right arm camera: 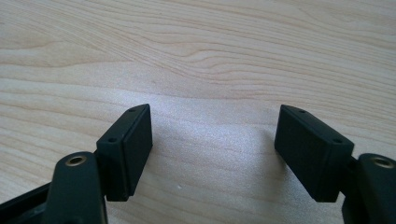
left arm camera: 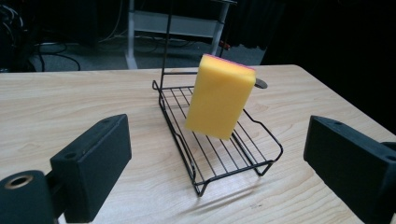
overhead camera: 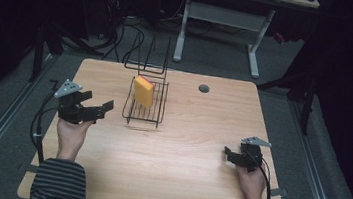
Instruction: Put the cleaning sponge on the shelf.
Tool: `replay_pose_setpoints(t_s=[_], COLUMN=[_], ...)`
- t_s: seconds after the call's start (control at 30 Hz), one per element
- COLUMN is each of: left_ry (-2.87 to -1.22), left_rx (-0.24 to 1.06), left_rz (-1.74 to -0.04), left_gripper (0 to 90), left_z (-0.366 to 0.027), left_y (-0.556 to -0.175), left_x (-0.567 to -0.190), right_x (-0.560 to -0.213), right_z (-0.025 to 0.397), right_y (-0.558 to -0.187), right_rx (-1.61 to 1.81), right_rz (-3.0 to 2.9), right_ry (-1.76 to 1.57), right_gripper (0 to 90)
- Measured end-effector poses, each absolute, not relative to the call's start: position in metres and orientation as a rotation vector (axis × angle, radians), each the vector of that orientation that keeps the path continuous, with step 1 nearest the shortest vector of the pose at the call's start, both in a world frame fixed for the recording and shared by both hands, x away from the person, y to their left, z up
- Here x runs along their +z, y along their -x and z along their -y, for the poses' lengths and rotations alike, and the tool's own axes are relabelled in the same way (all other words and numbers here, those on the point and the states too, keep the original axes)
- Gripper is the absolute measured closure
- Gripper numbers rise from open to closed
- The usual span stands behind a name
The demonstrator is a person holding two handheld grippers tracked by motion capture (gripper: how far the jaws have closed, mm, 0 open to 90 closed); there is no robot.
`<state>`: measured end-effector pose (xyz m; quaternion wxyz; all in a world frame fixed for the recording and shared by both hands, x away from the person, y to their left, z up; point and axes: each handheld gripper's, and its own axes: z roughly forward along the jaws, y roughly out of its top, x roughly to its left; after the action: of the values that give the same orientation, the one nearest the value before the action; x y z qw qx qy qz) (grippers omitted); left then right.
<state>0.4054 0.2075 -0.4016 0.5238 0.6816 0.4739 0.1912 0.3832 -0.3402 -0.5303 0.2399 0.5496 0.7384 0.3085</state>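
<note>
The person's left hand [overhead camera: 70, 135] holds the black two-jaw left gripper [overhead camera: 104, 109] with its fingers [left arm camera: 93, 161] spread wide apart, pointing forward and rightward. The right hand [overhead camera: 251, 181] holds the black right gripper [overhead camera: 228, 153], its fingers [right arm camera: 128, 144] likewise parted, aimed down.

A light wooden table [overhead camera: 176, 170] with rounded corners carries a black wire rack [overhead camera: 144, 111], standing left of centre toward the far edge. A yellow sponge [overhead camera: 143, 91] stands on edge inside the rack, leaning. A small grey round cap [overhead camera: 204, 88] sits flush in the tabletop near the far edge, right of the rack.
</note>
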Motion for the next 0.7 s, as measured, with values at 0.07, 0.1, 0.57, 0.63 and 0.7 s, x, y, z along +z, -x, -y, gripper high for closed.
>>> replay_pose_setpoints(t_s=[0.07,0.1,0.57,0.63,0.7], left_ry=[-1.624,-1.622,-1.596,-1.592,-1.586], left_rx=[0.466,0.469,0.492,0.497,0.501], left_rz=[-1.142,-1.145,-1.182,-1.183,-1.189], left_gripper=[8.1,8.1,9.4,9.8,10.3], left_z=[-0.211,-0.213,-0.23,-0.232,-0.234], left_y=[-0.402,-0.4,-0.383,-0.38,-0.378], left_x=[-0.401,-0.401,-0.411,-0.412,-0.414], right_x=[-0.53,-0.53,-0.53,-0.53,-0.53], right_z=[0.34,0.34,0.34,0.34,0.34], right_y=[-0.383,-0.383,-0.383,-0.383,-0.383], right_rx=[0.845,0.845,0.846,0.846,0.845], right_rz=[-2.022,-2.022,-2.021,-2.021,-2.023], right_ry=[-1.504,-1.504,-1.504,-1.504,-1.5], right_gripper=[28.1,28.0,28.1,28.1,28.1])
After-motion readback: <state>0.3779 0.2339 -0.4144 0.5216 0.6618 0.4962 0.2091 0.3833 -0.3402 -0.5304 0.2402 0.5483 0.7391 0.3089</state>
